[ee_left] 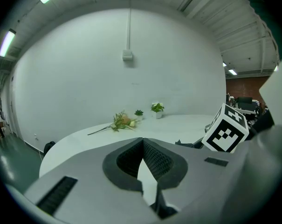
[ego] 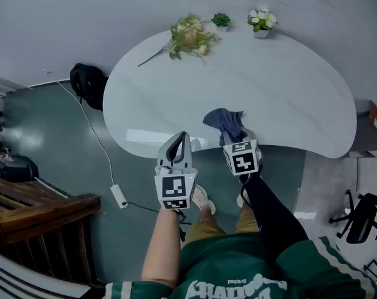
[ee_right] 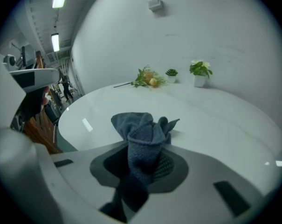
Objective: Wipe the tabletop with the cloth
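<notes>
So, the blue-grey cloth (ego: 224,121) is bunched up on the white table (ego: 288,98), close to the near edge. It's pinched by the right gripper (ego: 233,139): the jaws are clamped on it, and in the right gripper view a thick fold is seen standing up between the pads (ee_right: 166,164) while the front part is spread on the tabletop.

The left gripper (ego: 183,136) is held just beside the right one, its tips seen over the near rim of the table. Its jaws are closed together at the tips, and nothing is caught between them. Whether the table is actually touched by it can't be told.

Over at the far side, well apart from the cloth, a bunch of flowers (ego: 188,39) is laid flat, with a small green plant (ego: 221,20) and a white pot of flowers (ego: 262,22) lined up next to it. A black bag (ego: 87,83) is parked on the floor by the table's left end.
</notes>
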Demonstrator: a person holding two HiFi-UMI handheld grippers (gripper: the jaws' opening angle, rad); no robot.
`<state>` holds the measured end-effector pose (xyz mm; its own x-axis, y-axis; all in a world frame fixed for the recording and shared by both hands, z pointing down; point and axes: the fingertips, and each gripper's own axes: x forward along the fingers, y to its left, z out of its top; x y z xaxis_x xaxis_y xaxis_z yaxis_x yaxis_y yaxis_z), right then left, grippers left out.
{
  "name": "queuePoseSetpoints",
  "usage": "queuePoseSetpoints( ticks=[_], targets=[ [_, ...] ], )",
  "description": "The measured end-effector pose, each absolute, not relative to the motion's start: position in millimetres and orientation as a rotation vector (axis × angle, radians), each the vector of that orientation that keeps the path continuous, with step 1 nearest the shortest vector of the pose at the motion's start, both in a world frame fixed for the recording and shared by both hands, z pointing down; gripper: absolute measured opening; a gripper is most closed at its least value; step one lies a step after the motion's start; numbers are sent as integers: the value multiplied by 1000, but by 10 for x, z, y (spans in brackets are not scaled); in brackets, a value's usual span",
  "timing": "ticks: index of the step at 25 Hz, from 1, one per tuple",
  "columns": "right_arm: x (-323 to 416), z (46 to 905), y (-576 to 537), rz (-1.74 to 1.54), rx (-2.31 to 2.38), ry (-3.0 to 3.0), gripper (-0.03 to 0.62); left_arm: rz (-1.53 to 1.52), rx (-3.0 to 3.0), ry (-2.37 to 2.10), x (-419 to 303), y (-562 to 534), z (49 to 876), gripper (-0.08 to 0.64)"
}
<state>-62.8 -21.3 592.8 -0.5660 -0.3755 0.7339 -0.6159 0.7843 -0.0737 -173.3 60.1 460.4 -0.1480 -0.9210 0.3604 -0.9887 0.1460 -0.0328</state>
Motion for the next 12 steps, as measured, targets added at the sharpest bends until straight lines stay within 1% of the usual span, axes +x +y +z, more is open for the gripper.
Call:
queuePoseSetpoints(
  ticks=[12],
  targets=[
    [846, 5913, -979, 463, 907, -2177, 103, 387, 2025, -2032, -428, -319, 4652, -3]
  ],
)
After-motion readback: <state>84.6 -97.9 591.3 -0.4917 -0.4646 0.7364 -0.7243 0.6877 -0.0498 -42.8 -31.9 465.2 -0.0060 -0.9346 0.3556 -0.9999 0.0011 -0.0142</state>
